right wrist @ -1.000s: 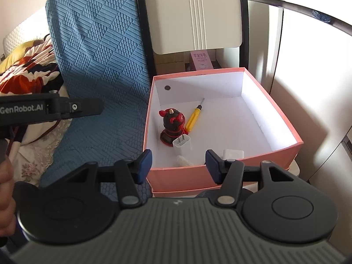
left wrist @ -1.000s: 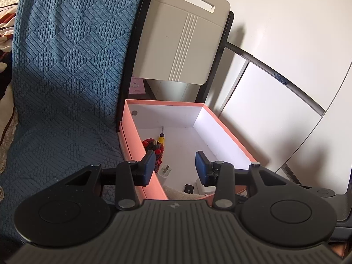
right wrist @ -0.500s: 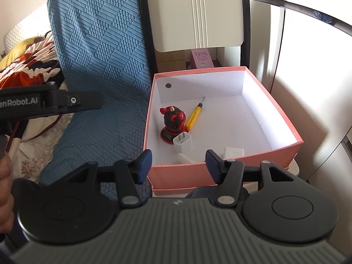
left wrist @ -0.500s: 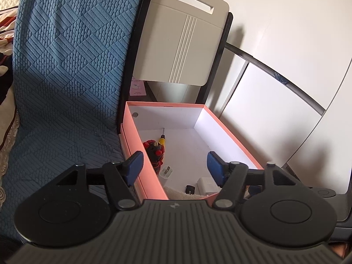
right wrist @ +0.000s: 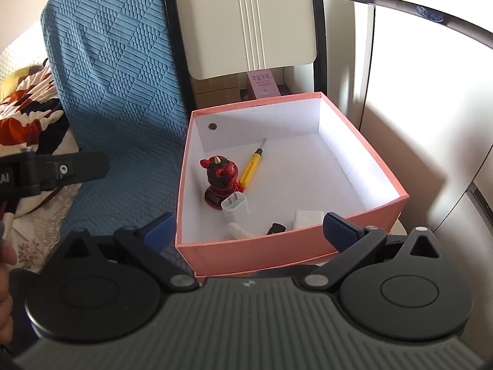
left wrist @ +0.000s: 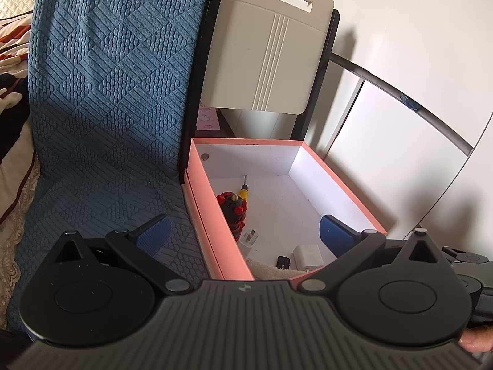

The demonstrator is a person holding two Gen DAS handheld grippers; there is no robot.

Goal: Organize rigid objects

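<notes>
Holding nothing, the left gripper (left wrist: 243,231) and the right gripper (right wrist: 246,226) have both just been opening and now stand with blue pads spread wide, empty, at the near edge of an open pink cardboard box with white lining (right wrist: 354,228). Contents, all beyond the fingertips and untouched: one black-and-red horned figurine (right wrist: 220,182), upright, far left; one yellow-handled screwdriver (right wrist: 251,168), lying just right of it; one white two-pin plug adapter (right wrist: 234,208), touching the figurine's near side; one white square charger (right wrist: 308,218) and one small black block (right wrist: 275,228), by the near wall. A blue textured quilt (right wrist: 107,71) lies left of the box.
</notes>
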